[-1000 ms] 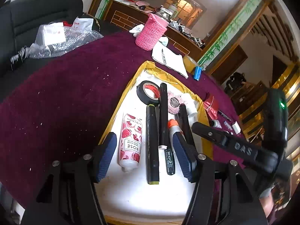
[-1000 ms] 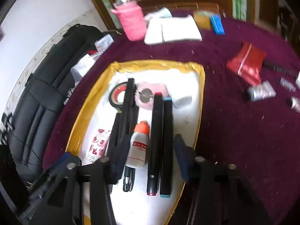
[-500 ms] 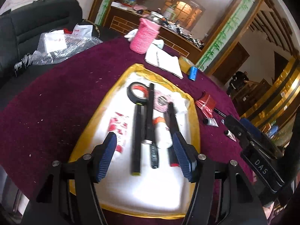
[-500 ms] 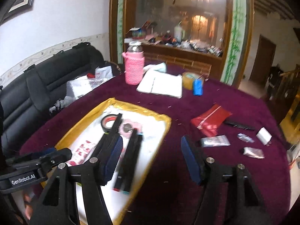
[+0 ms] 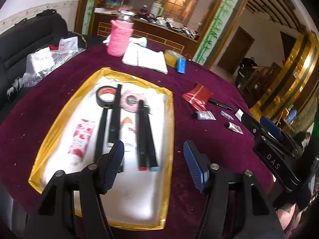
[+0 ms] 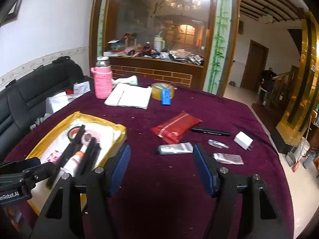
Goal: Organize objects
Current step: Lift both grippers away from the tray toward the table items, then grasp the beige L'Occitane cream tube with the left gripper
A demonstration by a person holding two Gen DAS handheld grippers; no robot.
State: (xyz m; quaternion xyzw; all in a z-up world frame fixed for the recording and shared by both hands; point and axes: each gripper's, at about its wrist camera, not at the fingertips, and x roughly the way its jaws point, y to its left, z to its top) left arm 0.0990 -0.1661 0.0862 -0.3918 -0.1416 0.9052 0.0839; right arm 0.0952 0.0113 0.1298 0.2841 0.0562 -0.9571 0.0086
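Observation:
A gold-rimmed white tray (image 5: 169,119) (image 6: 119,128) holds a black tape roll (image 5: 105,96), a rose tube (image 5: 80,139), several black markers (image 5: 144,137), a white bottle with an orange cap (image 5: 127,131) and a pink round item (image 5: 130,101). On the purple cloth to its right lie a red pouch (image 6: 175,126), a black pen (image 6: 210,131), a silver tube (image 6: 175,148), tweezers (image 6: 218,143), a white charger (image 6: 243,140) and a silver sachet (image 6: 228,158). My left gripper (image 5: 153,165) is open and empty above the tray's near right. My right gripper (image 6: 162,170) is open and empty, in front of the silver tube.
At the back stand a pink knitted bottle (image 6: 102,80), a white notebook (image 6: 129,97), a yellow tape roll (image 6: 159,90) and a blue item (image 6: 166,97). A black sofa (image 6: 30,91) with bubble wrap (image 5: 45,61) is at the left. The table edge drops off at the right (image 6: 279,159).
Both grippers have pulled back and lifted away from the tray. The right gripper has swung right, from over the markers to the loose items on the cloth. Both stay open.

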